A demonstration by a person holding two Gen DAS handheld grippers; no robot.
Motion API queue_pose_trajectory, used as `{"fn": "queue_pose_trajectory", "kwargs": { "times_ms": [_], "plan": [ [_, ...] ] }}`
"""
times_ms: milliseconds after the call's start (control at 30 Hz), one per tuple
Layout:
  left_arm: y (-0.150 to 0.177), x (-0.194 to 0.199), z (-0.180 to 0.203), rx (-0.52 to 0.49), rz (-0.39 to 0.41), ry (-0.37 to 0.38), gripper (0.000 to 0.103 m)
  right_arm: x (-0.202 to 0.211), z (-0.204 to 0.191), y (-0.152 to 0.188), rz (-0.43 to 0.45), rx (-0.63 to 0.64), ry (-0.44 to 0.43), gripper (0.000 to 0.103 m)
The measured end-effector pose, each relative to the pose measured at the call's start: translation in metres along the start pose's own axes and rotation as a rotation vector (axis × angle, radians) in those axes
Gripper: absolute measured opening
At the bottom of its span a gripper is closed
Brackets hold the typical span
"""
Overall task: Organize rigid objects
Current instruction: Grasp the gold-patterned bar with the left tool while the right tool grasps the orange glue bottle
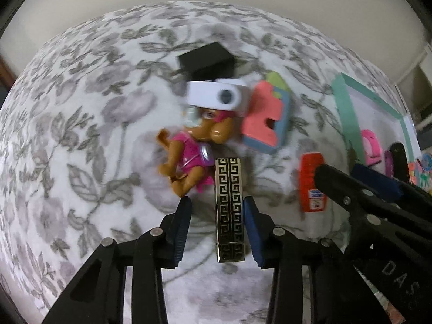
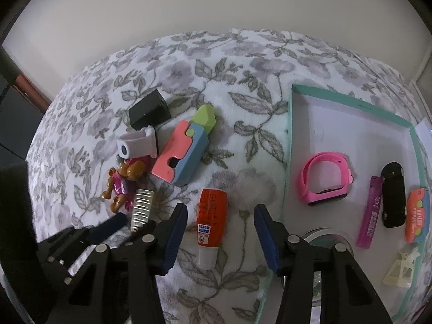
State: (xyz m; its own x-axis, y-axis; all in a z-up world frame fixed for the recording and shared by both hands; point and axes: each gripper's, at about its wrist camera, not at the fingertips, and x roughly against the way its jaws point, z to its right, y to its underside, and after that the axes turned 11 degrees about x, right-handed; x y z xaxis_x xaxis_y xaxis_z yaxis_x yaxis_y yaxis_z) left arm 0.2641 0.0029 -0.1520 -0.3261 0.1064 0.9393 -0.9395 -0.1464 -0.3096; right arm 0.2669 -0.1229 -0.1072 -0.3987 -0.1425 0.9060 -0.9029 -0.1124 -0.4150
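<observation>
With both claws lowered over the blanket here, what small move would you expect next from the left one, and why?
Probably closing the left claw the rest of the way on the patterned lighter. The lighter lies lengthwise between its fingers; one blue pad touches its edge, the other still shows a gap. Sorted things already lie in the teal-rimmed tray.

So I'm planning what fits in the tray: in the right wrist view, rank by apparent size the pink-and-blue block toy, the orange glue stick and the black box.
1. pink-and-blue block toy, clearly largest.
2. orange glue stick.
3. black box, though it lies farther from the camera, so its rank against the stick is unsure.
</observation>
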Motion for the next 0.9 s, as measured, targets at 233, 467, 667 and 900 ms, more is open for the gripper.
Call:
{"fn": "queue_pose_trajectory", "kwargs": {
  "times_ms": [233, 467, 667, 900],
  "plan": [
    [-0.002, -0.002, -0.013, 0.023, -0.001, -0.001, 0.041, -0.009, -0.006, 0.003, -0.026, 0.018, -0.002, 0.051],
    [0.007, -0.001, -0.001, -0.042, 0.011, -0.054, 0.041, -0.021, -0.004, 0.007, -0.058, 0.013, -0.003, 0.051],
    [0.005, -0.006, 0.010, -0.068, 0.017, -0.072, 0.041, -0.027, -0.002, 0.009, -0.068, 0.001, -0.010, 0.049],
    [0.009, -0.004, 0.007, -0.087, 0.026, -0.075, 0.041, -0.030, -0.008, 0.008, -0.062, 0.015, 0.025, 0.044]
  ]
}}
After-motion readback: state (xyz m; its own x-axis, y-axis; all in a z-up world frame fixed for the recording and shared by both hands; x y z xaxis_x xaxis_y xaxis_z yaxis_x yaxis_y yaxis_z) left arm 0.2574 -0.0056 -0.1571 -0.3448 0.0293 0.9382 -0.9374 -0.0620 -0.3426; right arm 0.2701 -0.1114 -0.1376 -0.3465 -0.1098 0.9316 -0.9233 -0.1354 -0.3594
